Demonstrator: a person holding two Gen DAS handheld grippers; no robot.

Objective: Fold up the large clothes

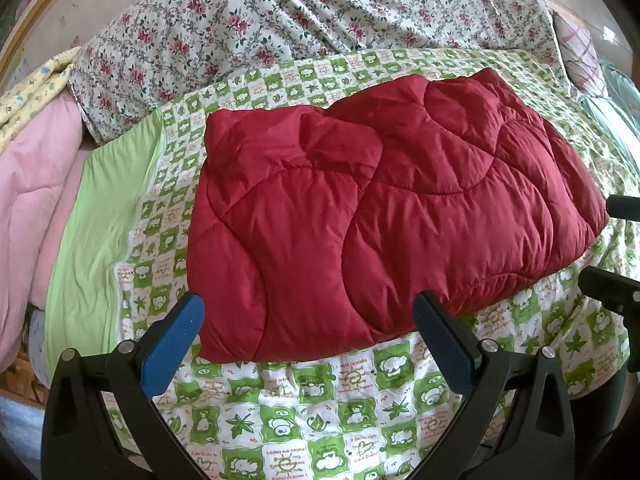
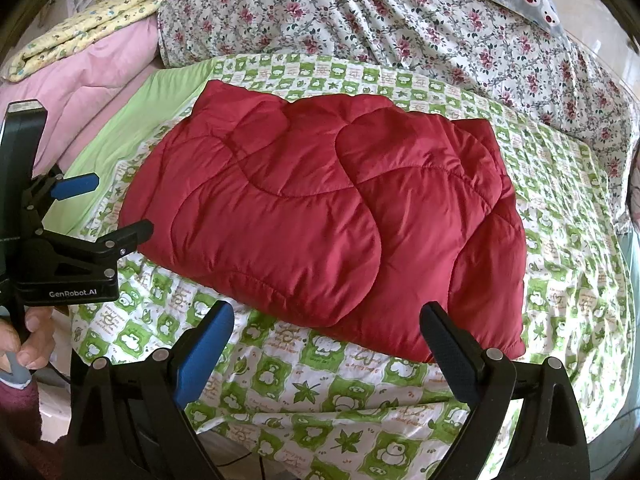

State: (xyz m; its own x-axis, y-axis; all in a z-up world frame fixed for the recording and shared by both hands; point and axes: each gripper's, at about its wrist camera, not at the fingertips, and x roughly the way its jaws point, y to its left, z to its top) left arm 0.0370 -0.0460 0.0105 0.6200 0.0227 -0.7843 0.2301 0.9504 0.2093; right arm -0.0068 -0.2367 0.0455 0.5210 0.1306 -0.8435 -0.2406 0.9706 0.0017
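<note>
Mostly folded red quilted jacket [image 1: 384, 208] — sleeves hidden, both tools spread, empty.

A deep red quilted jacket [image 1: 384, 200] fills mid-frame on a green-and-white checked sheet [image 1: 304, 412] printed with bears and leaves. Upper frame: rose-flowered cream quilt [image 1: 280, 20]. Left: pink blanket [image 1: 36, 184].

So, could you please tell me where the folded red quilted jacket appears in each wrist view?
Left wrist view: the red quilted jacket fills the centre, reaching toward the right edge.
Right wrist view: the red quilted jacket lies centred, slightly left.
Shared landmark: the green checked sheet beneath it, with the floral quilt behind.
</note>
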